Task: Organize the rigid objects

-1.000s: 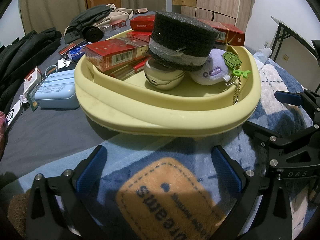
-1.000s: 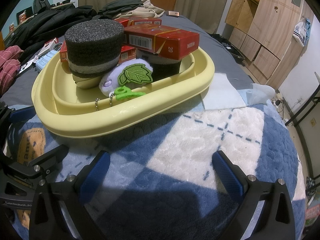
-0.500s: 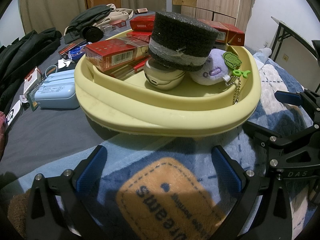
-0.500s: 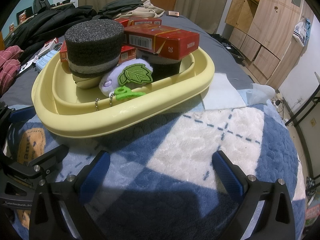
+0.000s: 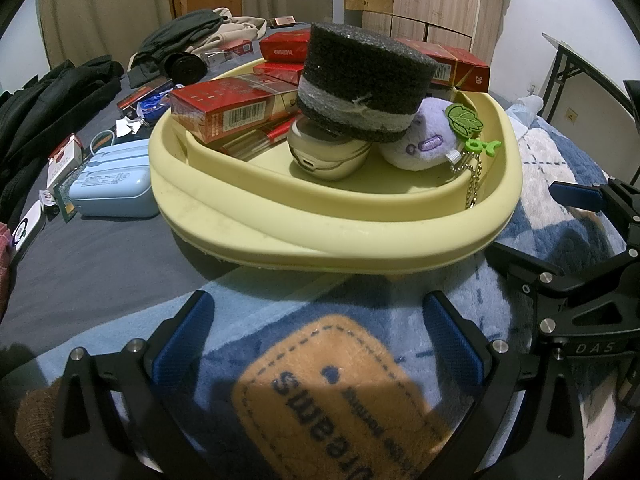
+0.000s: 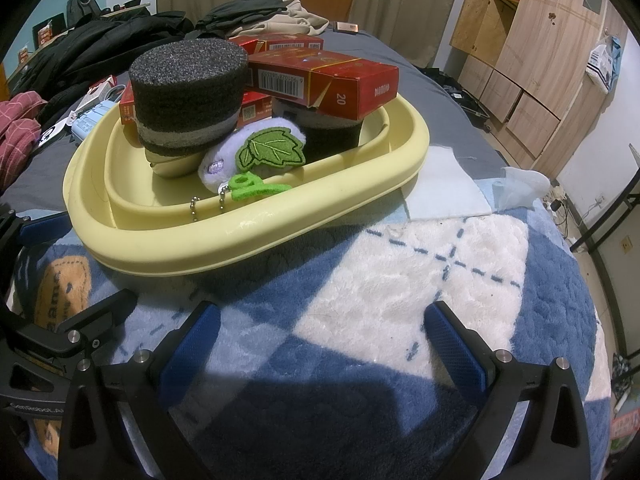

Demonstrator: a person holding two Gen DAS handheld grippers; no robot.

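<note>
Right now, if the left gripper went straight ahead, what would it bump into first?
Probably the yellow basin. The left gripper is open over the blanket, aimed at its near rim, nothing between.

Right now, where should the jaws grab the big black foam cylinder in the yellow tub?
Probably across the foam cylinder's round side wall, coming down from above: it sits tilted atop the beige case, its top clear, with red boxes and a plush toy crowding its sides.

Ahead of the jaws, a smooth matt plastic basin (image 5: 328, 236); in it, a coarse foam cylinder (image 5: 360, 80), glossy cardboard cartons (image 6: 328, 80), a fuzzy plush (image 6: 240, 152); beneath them, fleecy blanket (image 6: 400, 280), perhaps polyester.
</note>
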